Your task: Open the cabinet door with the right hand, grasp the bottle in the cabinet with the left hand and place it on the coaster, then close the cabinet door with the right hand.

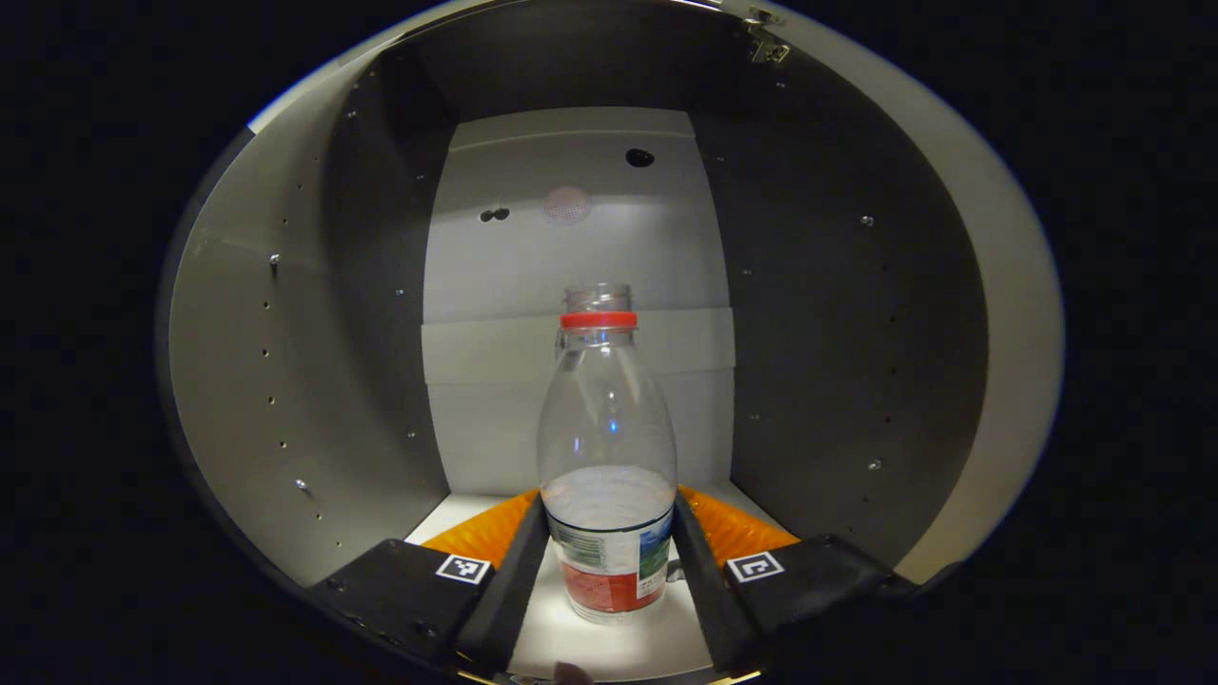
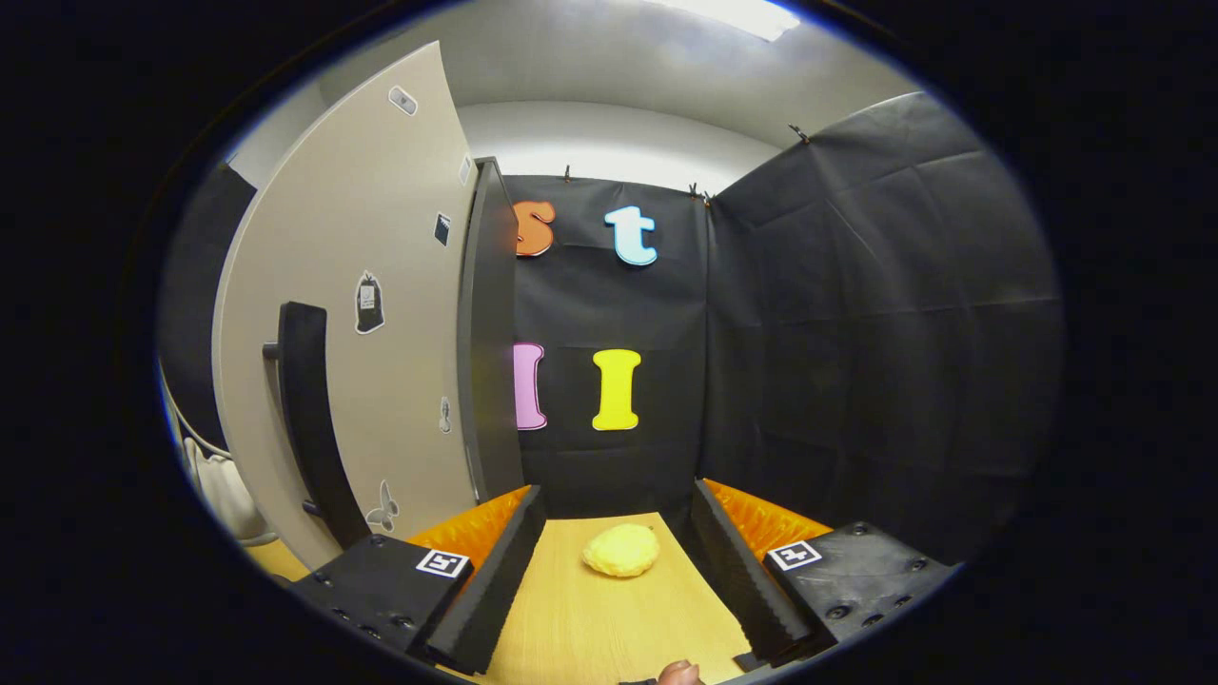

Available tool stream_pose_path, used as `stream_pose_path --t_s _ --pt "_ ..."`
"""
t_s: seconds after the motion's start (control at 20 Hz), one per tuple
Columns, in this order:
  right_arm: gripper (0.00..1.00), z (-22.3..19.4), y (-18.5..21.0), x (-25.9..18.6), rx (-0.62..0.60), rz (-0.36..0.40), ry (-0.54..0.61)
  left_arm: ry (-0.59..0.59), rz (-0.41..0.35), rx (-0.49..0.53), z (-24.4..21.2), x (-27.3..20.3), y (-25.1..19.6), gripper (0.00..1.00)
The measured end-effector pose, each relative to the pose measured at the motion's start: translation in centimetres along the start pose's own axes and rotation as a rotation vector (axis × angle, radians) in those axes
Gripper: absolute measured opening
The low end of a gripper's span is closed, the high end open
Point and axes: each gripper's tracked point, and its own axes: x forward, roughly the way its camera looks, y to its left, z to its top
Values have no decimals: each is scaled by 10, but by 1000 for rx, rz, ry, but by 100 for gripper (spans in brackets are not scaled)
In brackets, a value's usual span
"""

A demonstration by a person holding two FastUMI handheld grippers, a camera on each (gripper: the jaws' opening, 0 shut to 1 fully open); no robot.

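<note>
A clear plastic bottle (image 1: 607,457) with a red neck ring, no cap and a red-and-green label stands upright on the white floor inside the cabinet (image 1: 285,381). My left gripper (image 1: 609,509) reaches into the cabinet, and its two fingers (image 1: 519,580) press against the bottle's lower sides. In the right gripper view the beige cabinet door (image 2: 381,314) stands swung open at the left, with its black vertical handle (image 2: 304,419) facing me. My right gripper (image 2: 617,518) is open over the wooden table, with nothing between its fingers. A yellow round coaster (image 2: 620,550) lies on the table just ahead of it.
The cabinet's grey side walls (image 1: 837,333) close in on both sides of the bottle, and the white back panel (image 1: 571,247) is behind it. Black cloth walls (image 2: 856,333) enclose the wooden table (image 2: 590,618) at the back and right.
</note>
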Motion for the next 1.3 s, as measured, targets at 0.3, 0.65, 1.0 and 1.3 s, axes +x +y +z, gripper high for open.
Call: stream_pose_path --t_s 0.3,0.65,1.0,1.3 --pt "98 6 21 -5 18 13 -8 -38 -51 8 28 -57 5 75" --pt "99 10 15 -18 37 -39 14 -75 -60 -16 37 -146 50 75" --pt "97 27 26 -20 63 -53 -14 -96 -51 -7 5 -230 103 75" --pt "97 36 39 -26 63 -56 -31 -72 -42 -25 -49 -293 128 76"
